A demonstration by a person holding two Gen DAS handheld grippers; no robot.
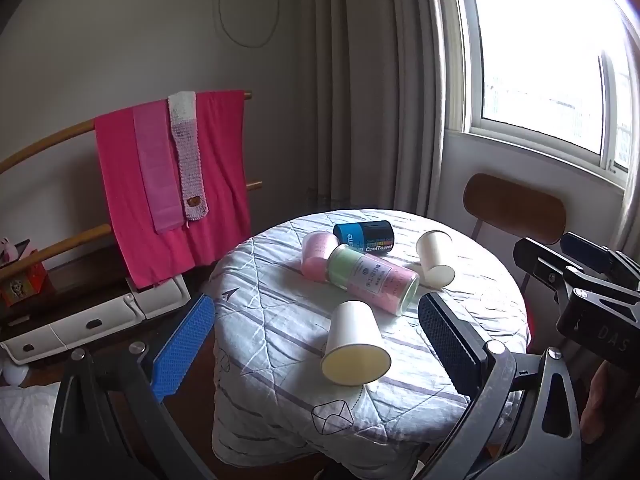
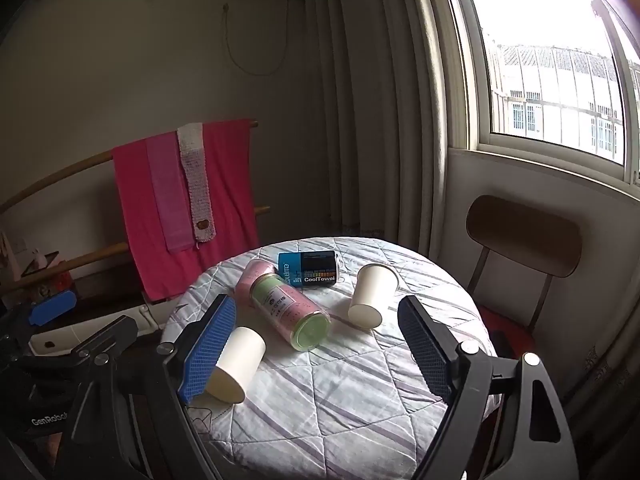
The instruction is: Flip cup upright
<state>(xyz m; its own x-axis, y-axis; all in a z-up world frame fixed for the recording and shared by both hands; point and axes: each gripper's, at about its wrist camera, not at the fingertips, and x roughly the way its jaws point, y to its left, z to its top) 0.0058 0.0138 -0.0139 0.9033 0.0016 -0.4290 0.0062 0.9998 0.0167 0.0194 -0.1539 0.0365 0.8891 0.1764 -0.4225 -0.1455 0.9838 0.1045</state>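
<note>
Two white paper cups lie on their sides on the round quilt-covered table (image 1: 280, 320). The near cup (image 1: 354, 342) points its open mouth toward me; it also shows in the right wrist view (image 2: 236, 362), partly behind a blue pad. The far cup (image 1: 434, 258) lies at the back right, seen again in the right wrist view (image 2: 372, 294). My left gripper (image 1: 316, 344) is open and empty, its fingers either side of the near cup, above the table's near edge. My right gripper (image 2: 316, 352) is open and empty over the table's front, the far cup ahead between its fingers.
A pink-and-green clear canister (image 1: 372, 280), a pink roll (image 1: 316, 254) and a dark CoolTowel can (image 1: 366, 236) lie mid-table. A brown chair (image 1: 516, 208) stands behind right, a rack with pink towels (image 1: 172, 184) to the left. The right gripper's body (image 1: 592, 292) shows at the right edge.
</note>
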